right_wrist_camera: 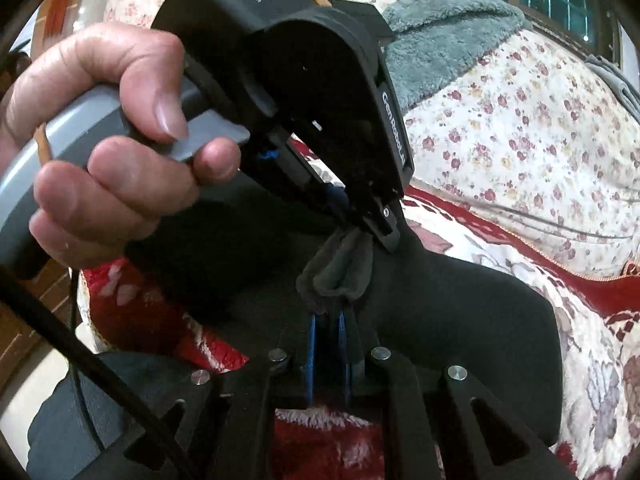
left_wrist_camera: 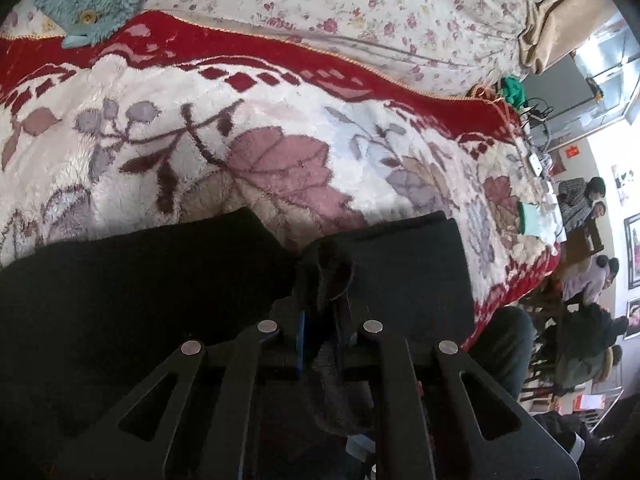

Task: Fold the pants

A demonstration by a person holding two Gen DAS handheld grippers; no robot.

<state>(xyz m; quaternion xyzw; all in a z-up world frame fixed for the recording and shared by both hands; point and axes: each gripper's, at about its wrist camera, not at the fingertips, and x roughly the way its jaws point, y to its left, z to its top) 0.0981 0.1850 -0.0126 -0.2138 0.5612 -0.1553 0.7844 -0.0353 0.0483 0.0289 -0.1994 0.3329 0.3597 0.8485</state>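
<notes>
While both hand-held grippers pinch them, the black pants (left_wrist_camera: 168, 280) stretch sideways.

Your left gripper (right_wrist_camera: 362, 216) is a black plastic shell with white lettering at its three o'clock edge, on a grey handle (right_wrist_camera: 72, 136). Your right gripper (right_wrist_camera: 330, 332) has blue-edged fingers, four silver round pins and a black cable (right_wrist_camera: 80, 352) at seven o'clock.

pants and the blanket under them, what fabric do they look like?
Pants: black, matte, soft knit or fleece, probably; the pinched edge bunches thick with a greyer inside. Blanket: plush pile, likely synthetic fleece; fuzzy tufts, woven-in leaf pattern, red border.
</notes>
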